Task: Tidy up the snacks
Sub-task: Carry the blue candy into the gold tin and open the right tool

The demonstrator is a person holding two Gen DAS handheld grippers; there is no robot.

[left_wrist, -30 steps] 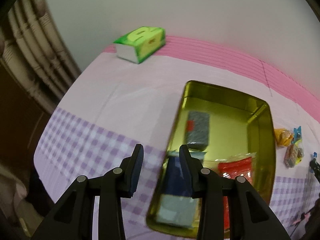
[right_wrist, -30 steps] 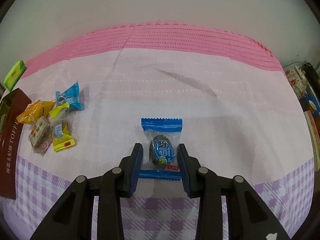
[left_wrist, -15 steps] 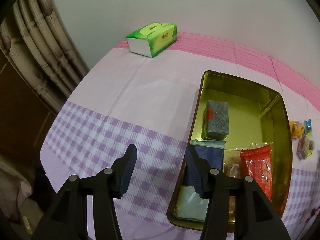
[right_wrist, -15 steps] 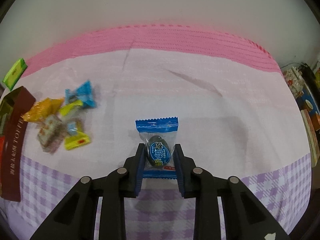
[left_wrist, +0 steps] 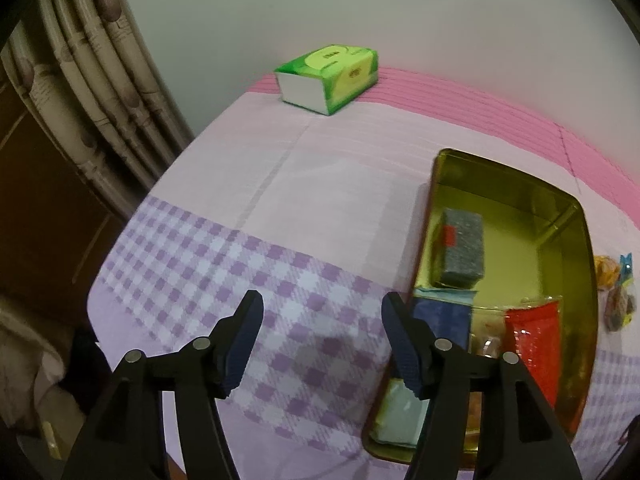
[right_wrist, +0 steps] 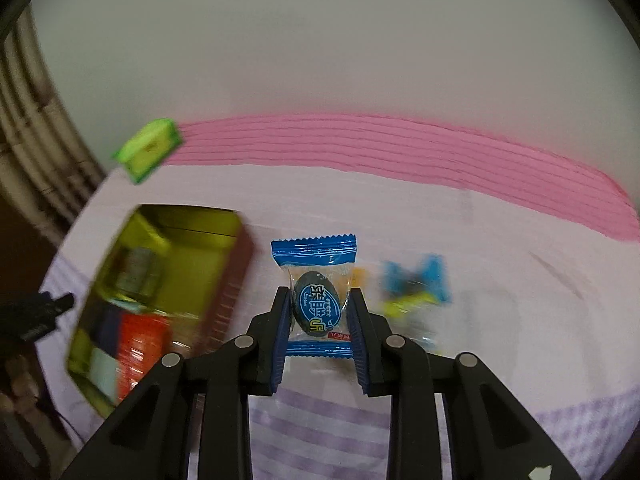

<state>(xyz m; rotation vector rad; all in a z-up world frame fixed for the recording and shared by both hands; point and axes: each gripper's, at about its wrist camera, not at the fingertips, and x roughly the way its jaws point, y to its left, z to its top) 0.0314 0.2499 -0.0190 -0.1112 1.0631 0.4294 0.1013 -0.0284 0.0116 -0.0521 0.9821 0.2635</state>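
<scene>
- two grippers in my feeds: my right gripper [right_wrist: 317,312] is clamped on a blue-wrapped candy [right_wrist: 315,307], both pads pressing the sides of its clear middle where the dark oval sweet sits.
- the candy is lifted clear of the tablecloth [right_wrist: 500,248], its serrated blue top edge pointing away from me and its lower blue edge tucked between the fingers.
- my left gripper [left_wrist: 321,342] has its jaws opening, with nothing between them, only purple-checked cloth underneath.
- that left gripper hovers just left of the gold tin [left_wrist: 576,216], with its right finger [left_wrist: 404,344] overlapping the tin's near left edge in my view.
- inside the tin i see a grey packet [left_wrist: 462,246] along the left wall, a dark blue packet [left_wrist: 440,316] below it, a pale packet [left_wrist: 398,416] nearest me, and a red packet [left_wrist: 532,344] to the right of those.
- in the right wrist view the tin [right_wrist: 224,220] lies to the left of the held candy, well blurred.
- a small pile of loose candies [right_wrist: 412,284] sits on the cloth just right of the held one; blur leaves me only blue and yellow wrappers.
- the same pile [left_wrist: 616,292] shows beyond the tin's right wall in the left wrist view.
- a green tissue pack [left_wrist: 330,76] rests at the far corner of the table, by the wall, well apart from the tin.
- a curtain [left_wrist: 92,80] hangs at the left.
</scene>
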